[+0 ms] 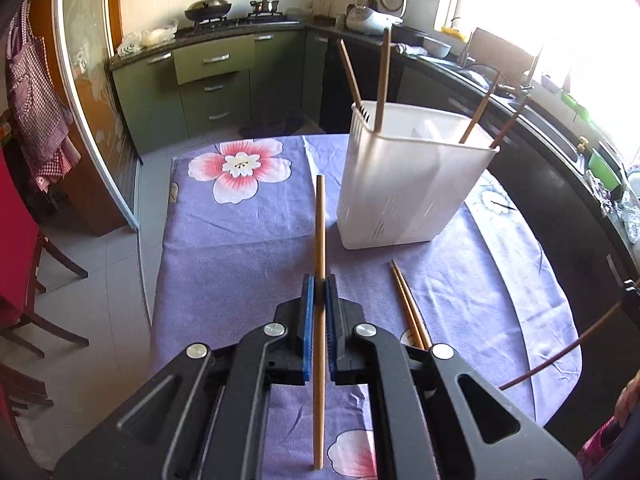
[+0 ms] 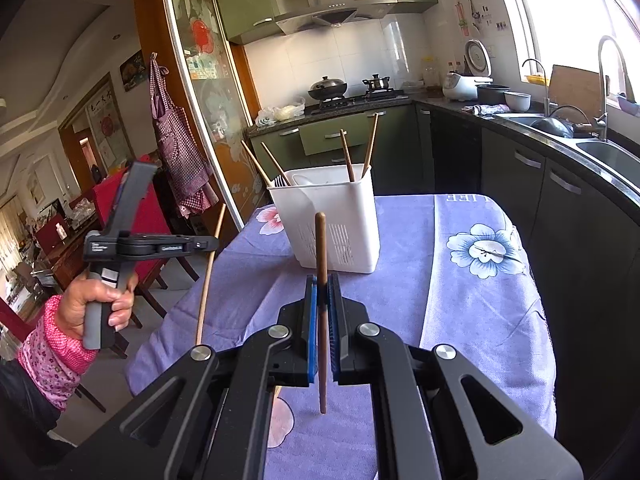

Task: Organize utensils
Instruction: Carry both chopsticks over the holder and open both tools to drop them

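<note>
Kitchen table with purple floral cloth (image 1: 240,232), left gripper (image 1: 319,286) clamped on light chopstick (image 1: 319,220), right gripper (image 2: 322,286) clamped on dark chopstick (image 2: 321,240)

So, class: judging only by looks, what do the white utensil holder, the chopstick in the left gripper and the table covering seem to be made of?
White utensil holder: probably plastic, matte and slightly translucent, with moulded drain slits.
Chopstick in the left gripper: likely bamboo or wood, pale tan, no strong shine.
Table covering: fabric, purple with a printed flower pattern, creased and draping over the edge.

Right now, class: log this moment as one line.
left gripper: shut on light chopstick | right gripper: shut on dark chopstick | white holder: four chopsticks inside
</note>
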Action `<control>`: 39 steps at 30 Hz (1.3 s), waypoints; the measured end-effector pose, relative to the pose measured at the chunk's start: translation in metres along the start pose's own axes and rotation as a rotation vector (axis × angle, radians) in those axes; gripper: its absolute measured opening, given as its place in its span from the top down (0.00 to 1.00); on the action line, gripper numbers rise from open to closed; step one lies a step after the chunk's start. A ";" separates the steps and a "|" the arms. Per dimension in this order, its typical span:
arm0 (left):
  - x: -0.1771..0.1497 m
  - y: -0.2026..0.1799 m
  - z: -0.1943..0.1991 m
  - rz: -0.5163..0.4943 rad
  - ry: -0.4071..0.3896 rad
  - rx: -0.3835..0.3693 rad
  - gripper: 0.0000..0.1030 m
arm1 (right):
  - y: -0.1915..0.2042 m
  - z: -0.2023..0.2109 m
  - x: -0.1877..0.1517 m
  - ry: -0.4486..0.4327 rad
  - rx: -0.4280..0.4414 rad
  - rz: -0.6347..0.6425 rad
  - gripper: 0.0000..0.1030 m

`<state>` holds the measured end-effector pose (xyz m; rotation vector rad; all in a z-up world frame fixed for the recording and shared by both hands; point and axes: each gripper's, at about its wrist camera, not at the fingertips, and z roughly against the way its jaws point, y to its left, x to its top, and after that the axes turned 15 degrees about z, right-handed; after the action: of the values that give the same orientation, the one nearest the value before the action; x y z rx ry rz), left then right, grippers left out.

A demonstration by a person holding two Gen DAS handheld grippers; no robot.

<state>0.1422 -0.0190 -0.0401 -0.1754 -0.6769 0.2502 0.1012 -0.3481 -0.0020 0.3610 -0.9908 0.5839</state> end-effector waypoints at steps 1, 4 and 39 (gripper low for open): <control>-0.002 0.000 0.008 -0.004 -0.012 -0.007 0.95 | 0.001 0.000 0.000 0.000 0.001 0.002 0.94; -0.010 0.000 0.029 -0.012 -0.043 -0.023 0.95 | 0.003 -0.001 0.001 0.001 0.005 0.008 0.94; 0.098 -0.087 0.155 -0.129 -0.348 -0.198 0.95 | -0.007 -0.007 0.192 -0.218 -0.045 0.120 0.94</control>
<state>0.1324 -0.0618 0.1577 -0.2804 -1.0558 0.0888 0.1894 -0.2932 0.1600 0.3311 -1.2393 0.6387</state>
